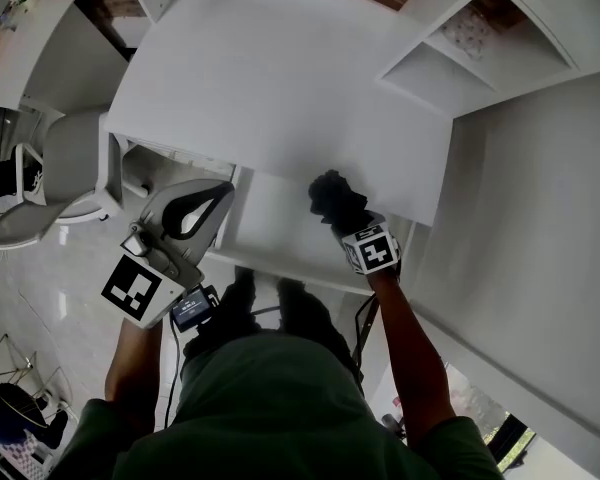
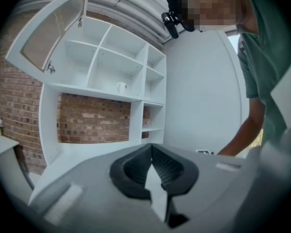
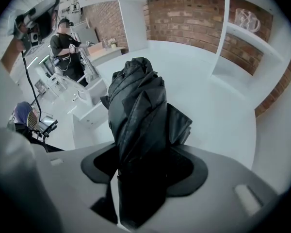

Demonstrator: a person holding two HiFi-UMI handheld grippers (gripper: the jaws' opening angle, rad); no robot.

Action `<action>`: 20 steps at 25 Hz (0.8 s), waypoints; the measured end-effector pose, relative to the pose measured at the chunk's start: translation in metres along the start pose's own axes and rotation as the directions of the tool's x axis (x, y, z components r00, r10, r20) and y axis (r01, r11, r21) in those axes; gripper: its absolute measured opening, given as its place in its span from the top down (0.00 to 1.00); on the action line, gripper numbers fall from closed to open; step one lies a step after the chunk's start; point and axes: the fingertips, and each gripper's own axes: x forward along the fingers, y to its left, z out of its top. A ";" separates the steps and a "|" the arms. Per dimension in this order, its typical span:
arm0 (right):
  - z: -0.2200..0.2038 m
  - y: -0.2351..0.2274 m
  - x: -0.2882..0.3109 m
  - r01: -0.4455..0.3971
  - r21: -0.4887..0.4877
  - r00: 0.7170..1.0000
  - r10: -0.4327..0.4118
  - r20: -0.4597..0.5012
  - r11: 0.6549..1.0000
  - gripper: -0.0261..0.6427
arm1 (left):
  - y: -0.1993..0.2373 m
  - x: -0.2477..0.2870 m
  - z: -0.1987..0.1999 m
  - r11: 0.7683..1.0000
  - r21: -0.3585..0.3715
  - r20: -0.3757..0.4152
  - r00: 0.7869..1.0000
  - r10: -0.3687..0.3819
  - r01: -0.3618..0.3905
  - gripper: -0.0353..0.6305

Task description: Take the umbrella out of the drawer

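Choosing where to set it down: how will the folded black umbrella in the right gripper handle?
The umbrella likely feels soft outside: its fabric bunches in loose folds where the right gripper clamps it. Probably stiff inside, since it stands out of the jaws without drooping. Laid on the desktop, the roundish bundle might roll.

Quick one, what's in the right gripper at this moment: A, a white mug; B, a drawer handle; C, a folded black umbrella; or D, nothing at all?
C: the right gripper is closed on a folded black umbrella, whose bundled fabric sticks out past its jaws, seen against the white desk.
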 end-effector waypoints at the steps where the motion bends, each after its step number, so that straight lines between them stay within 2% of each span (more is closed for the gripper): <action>1: 0.007 -0.001 -0.001 0.001 -0.003 1.000 -0.001 0.008 1.000 0.55 | 0.001 -0.003 0.001 1.000 -0.001 0.003 1.000 0.006 -0.006 0.95; 11: 0.071 -0.009 0.000 0.005 -0.055 0.999 -0.003 0.047 0.998 0.55 | 0.017 -0.031 0.005 0.997 -0.011 0.029 0.996 0.082 -0.081 0.95; 20: 0.118 -0.017 0.021 -0.003 -0.087 0.999 0.006 0.033 0.996 0.55 | 0.035 -0.063 -0.001 0.986 -0.031 0.039 0.985 0.167 -0.166 0.95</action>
